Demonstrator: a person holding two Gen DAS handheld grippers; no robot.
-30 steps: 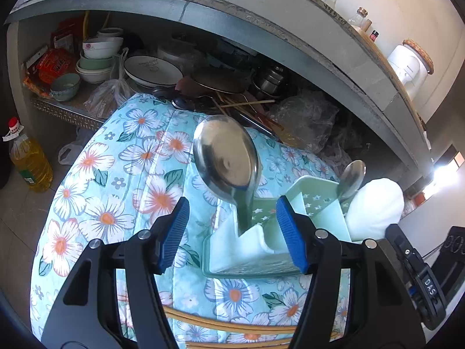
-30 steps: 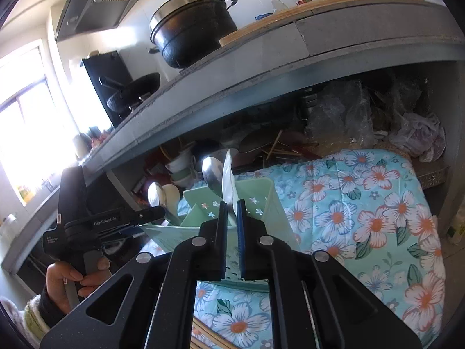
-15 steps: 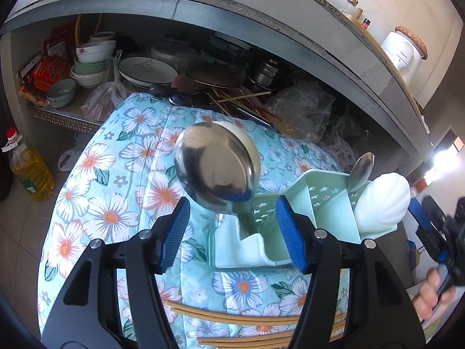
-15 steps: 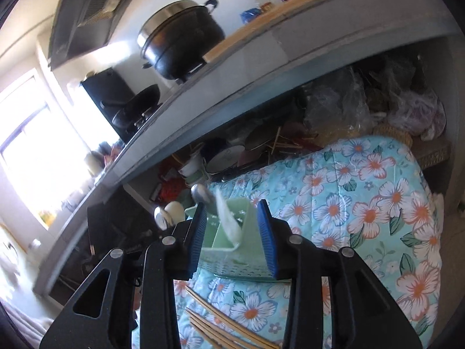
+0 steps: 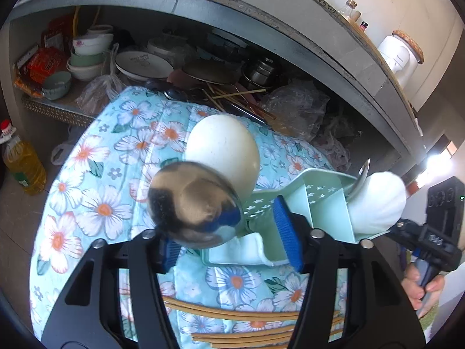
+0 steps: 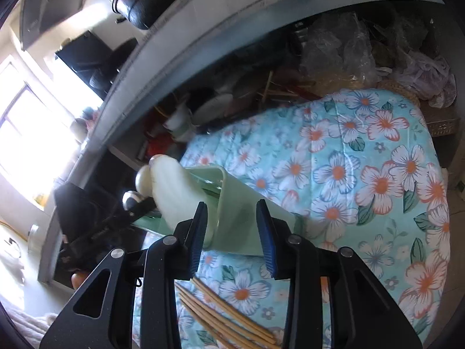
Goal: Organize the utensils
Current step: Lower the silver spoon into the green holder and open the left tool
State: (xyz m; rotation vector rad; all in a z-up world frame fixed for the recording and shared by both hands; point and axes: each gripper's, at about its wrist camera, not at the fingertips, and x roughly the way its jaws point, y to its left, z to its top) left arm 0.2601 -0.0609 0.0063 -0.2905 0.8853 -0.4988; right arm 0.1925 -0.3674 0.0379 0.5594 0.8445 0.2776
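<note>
While tilted on the floral cloth (image 5: 96, 203), the green utensil holder (image 5: 322, 203) carries a metal spoon (image 5: 194, 209) and white spoons | left gripper (image 5: 229, 232) half-open, closing, straddling holder, gripping nothing | right gripper (image 6: 232, 229) part-open, closing, empty | chopsticks (image 6: 226, 317) near.

The left tongs (image 5: 229, 232) angle downward with their blue pads half apart; the jaws have just been closing, and no pad presses on anything that shows. The right tongs (image 6: 232, 232) also tilt downward, pads apart, jaws having just narrowed a little, gripping nothing. In the left wrist view, the person's right hand (image 5: 421, 288) wraps the right tongs' handle.
</note>
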